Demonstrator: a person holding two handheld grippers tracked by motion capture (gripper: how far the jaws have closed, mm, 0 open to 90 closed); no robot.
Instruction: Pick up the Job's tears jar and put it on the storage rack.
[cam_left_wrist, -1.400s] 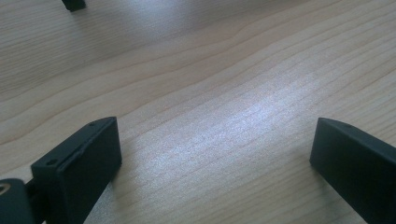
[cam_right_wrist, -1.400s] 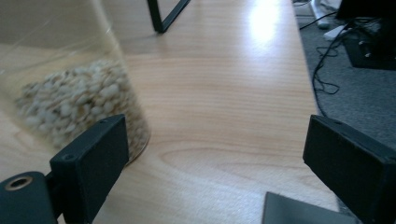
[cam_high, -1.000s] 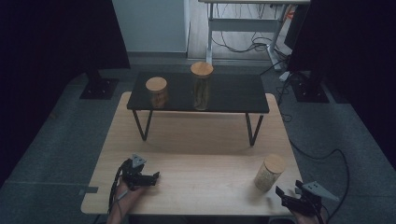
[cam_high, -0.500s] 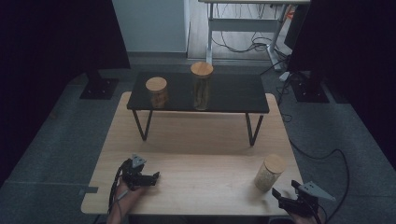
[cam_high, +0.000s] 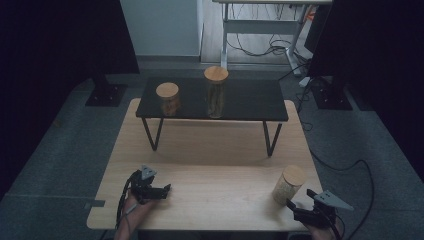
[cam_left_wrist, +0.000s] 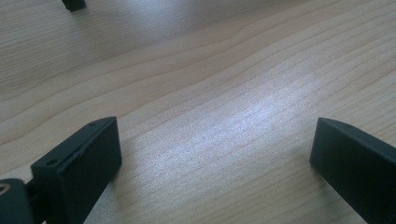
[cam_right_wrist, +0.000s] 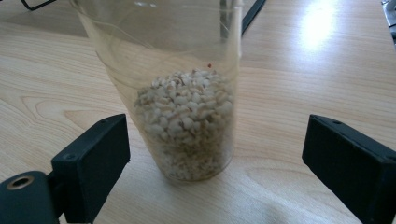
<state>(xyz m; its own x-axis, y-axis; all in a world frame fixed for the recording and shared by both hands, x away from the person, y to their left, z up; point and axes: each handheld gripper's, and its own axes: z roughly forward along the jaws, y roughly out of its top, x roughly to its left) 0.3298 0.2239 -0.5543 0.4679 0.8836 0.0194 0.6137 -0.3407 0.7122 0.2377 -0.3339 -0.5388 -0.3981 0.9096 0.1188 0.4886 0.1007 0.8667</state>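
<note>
A clear jar (cam_high: 287, 184) with a wooden lid stands near the front right corner of the wooden table (cam_high: 210, 150). In the right gripper view the jar (cam_right_wrist: 187, 116) is partly filled with pale grains. My right gripper (cam_high: 292, 205) is open just in front of the jar's base. Its jaws (cam_right_wrist: 215, 140) stand wide to either side of the jar and do not touch it. My left gripper (cam_high: 165, 189) rests at the front left of the table. Its jaws (cam_left_wrist: 212, 140) are open over bare wood.
A low black stand (cam_high: 250, 100) spans the far half of the table. On it are a short jar (cam_high: 167, 97) and a taller jar (cam_high: 216, 92), both with wooden lids. Dark panels and cables lie on the floor beyond.
My right gripper has edged slightly left, closer to the jar of grains. The left gripper has stayed where it was.
</note>
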